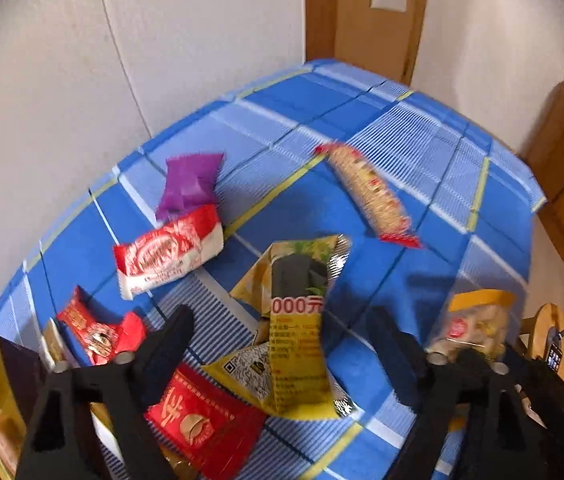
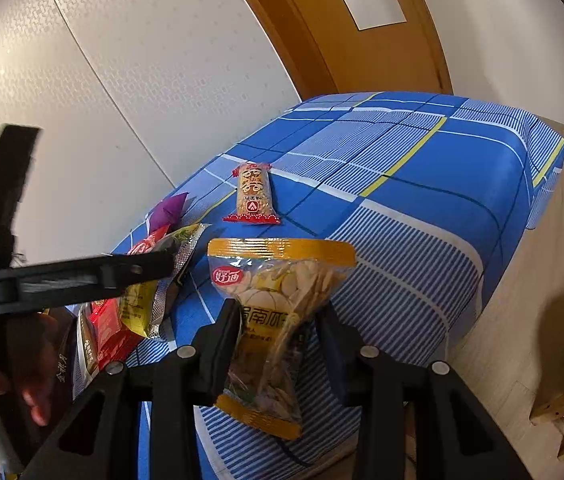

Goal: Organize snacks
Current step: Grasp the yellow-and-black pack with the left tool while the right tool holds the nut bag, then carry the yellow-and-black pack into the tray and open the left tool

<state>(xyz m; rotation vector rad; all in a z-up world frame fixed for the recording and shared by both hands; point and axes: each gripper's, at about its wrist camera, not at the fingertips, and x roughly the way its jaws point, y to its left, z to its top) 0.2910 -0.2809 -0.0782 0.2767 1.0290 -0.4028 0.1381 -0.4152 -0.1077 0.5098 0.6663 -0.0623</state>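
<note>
- Left wrist view: the left gripper (image 1: 282, 328) stands wide open, holding nothing, above a yellow packet (image 1: 298, 332) on the blue checked cloth (image 1: 462, 208); red packets (image 1: 170, 256) lie nearby.
- Right wrist view: the right gripper (image 2: 278, 328) pinches a clear bag of chips (image 2: 278, 312), raised over the cloth's edge; a peanut bar (image 2: 253, 196) lies beyond.

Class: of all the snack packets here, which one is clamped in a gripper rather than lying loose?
The clear, yellow-banded packet of pale chips, pinched at its middle between the right gripper's jaws; the others lie loose on the blue checked cloth.
</note>
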